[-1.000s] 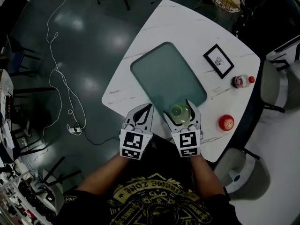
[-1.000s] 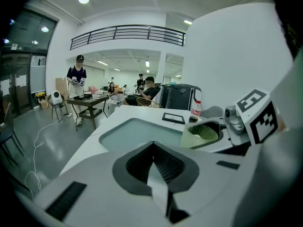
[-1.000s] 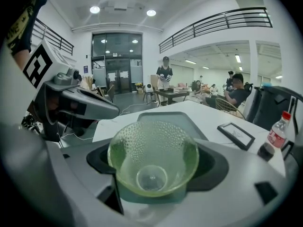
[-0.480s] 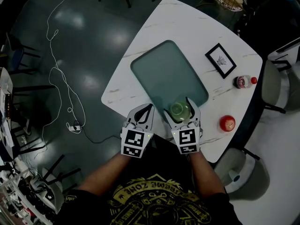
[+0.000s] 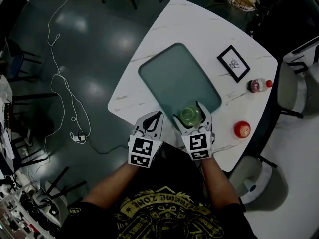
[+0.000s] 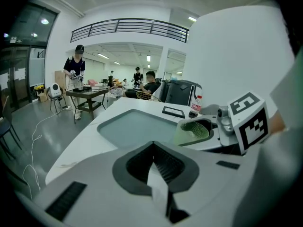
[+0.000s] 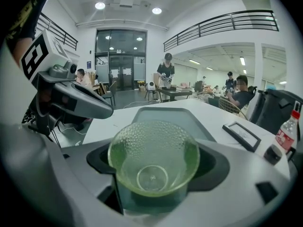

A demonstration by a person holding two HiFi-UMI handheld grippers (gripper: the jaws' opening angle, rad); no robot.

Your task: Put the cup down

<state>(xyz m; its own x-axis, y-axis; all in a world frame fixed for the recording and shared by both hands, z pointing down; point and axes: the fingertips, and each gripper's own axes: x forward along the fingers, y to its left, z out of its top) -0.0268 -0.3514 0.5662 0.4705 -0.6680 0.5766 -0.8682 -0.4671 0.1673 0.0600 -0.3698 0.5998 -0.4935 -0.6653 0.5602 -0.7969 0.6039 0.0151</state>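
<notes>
At the tray's (image 5: 174,76) near end on the tabletop (image 5: 199,29), the right hand-held gripper (image 5: 188,111) grasped the green cup (image 5: 190,116) between wide-set jaws. Beside it, the left hand-held gripper (image 5: 158,114) was clenched, empty.

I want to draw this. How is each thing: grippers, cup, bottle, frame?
Green dimpled glass cup: upright, empty, gripped.
Right gripper: fingers shut on the cup.
Left gripper: fingers shut, empty.
Clear plastic bottle: upright, red cap on.
Black picture frame: lying flat.

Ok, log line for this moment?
right gripper: shut on green glass cup | left gripper: shut, empty | cup at tray's near corner
</notes>
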